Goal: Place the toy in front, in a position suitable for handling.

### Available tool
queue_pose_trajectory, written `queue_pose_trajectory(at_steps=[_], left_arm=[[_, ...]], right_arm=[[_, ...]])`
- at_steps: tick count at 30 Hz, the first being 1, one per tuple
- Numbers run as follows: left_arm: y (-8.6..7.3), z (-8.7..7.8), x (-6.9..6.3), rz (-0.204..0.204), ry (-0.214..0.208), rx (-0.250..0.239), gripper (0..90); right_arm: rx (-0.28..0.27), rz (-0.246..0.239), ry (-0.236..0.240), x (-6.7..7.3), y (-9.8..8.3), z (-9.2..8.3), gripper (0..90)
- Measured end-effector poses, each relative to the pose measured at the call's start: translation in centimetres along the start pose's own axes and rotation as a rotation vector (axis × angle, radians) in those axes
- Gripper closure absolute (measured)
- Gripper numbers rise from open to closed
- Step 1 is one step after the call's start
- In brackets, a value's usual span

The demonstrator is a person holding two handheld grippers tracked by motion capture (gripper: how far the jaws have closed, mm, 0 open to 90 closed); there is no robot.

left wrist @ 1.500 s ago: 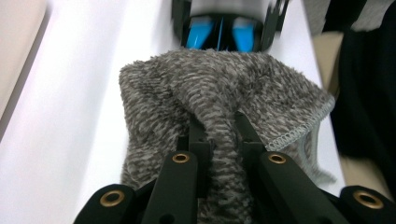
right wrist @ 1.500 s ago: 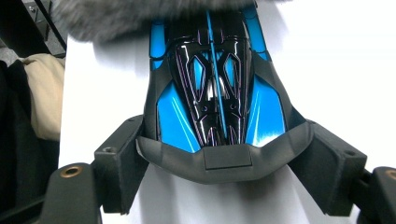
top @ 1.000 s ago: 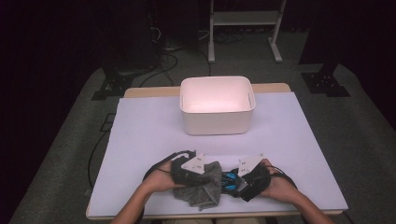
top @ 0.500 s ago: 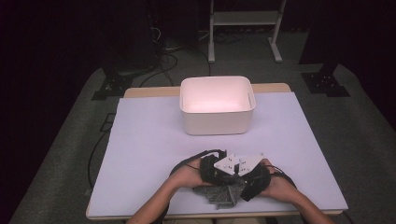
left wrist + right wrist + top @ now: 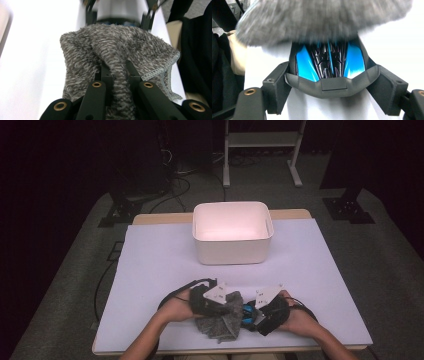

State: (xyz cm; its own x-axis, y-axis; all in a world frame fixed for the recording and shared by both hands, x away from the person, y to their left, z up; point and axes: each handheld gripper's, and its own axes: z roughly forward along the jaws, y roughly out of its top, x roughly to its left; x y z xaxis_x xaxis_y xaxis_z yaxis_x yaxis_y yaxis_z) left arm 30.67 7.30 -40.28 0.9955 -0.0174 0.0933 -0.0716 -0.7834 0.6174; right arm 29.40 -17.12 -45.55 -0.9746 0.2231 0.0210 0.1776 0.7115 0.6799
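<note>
Where the high view looks down on the table, the two grippers are seen close together at about 6 o'clock near its front edge. The left gripper is held at 7 o'clock of the white bin, the right gripper just beside it at 5 o'clock of the bin. A grey cloth is bunched between them, touching both, and a blue and black toy is glimpsed at the cloth's 3 o'clock edge. The bin is set well apart, toward 12 o'clock.

From the left gripper view, the left gripper is seen clamped tight on a fold of the grey cloth, which is pinched between both jaws and spreads out toward 12 o'clock.

From the right gripper view, the right gripper is seen with its jaws set wide and closed around the blue and black toy, which is gripped at both sides. The grey cloth, blurred, is draped over the toy at 12 o'clock, touching its top. A hand is visible at 9 o'clock.
</note>
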Motion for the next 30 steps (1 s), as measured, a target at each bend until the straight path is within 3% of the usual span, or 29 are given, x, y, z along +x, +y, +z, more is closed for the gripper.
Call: queue_pose_trajectory(at_steps=[2,3,4,8,13,18,21,25,30], left_arm=[[-1.8,-1.0,-0.2,-0.025,0.02,0.029,81.6],[-1.8,-1.0,-0.2,-0.025,0.02,0.029,81.6],[-3.2,-1.7,-0.4,-0.052,0.029,0.045,81.6],[-4.9,-2.5,-0.4,-0.096,0.04,0.037,81.6],[-4.6,-2.1,0.0,-0.107,0.04,-0.004,81.6],[-1.4,0.0,0.7,-0.047,0.025,-0.024,81.5],[-0.8,0.4,0.7,-0.023,0.025,-0.009,81.5],[-1.9,-0.5,0.1,-0.032,0.037,0.003,81.6],[-4.9,-2.0,-0.7,-0.09,0.04,-0.002,81.6]], right_arm=[[0.0,0.0,0.0,0.0,0.0,0.0,23.0],[0.001,0.0,0.0,0.0,0.0,0.0,23.0],[0.001,0.001,0.001,0.0,0.0,0.0,23.0],[-0.001,0.002,0.005,-0.1,0.0,0.0,23.0],[-0.001,0.004,0.007,-0.1,0.0,0.1,23.0],[-0.003,0.009,0.008,-0.1,0.0,0.1,23.1],[-0.006,0.005,0.01,-0.1,-0.1,0.0,23.1],[-0.011,0.006,0.014,-0.2,-0.1,0.1,23.1],[-0.01,0.006,0.017,-0.2,-0.1,0.2,23.1]])
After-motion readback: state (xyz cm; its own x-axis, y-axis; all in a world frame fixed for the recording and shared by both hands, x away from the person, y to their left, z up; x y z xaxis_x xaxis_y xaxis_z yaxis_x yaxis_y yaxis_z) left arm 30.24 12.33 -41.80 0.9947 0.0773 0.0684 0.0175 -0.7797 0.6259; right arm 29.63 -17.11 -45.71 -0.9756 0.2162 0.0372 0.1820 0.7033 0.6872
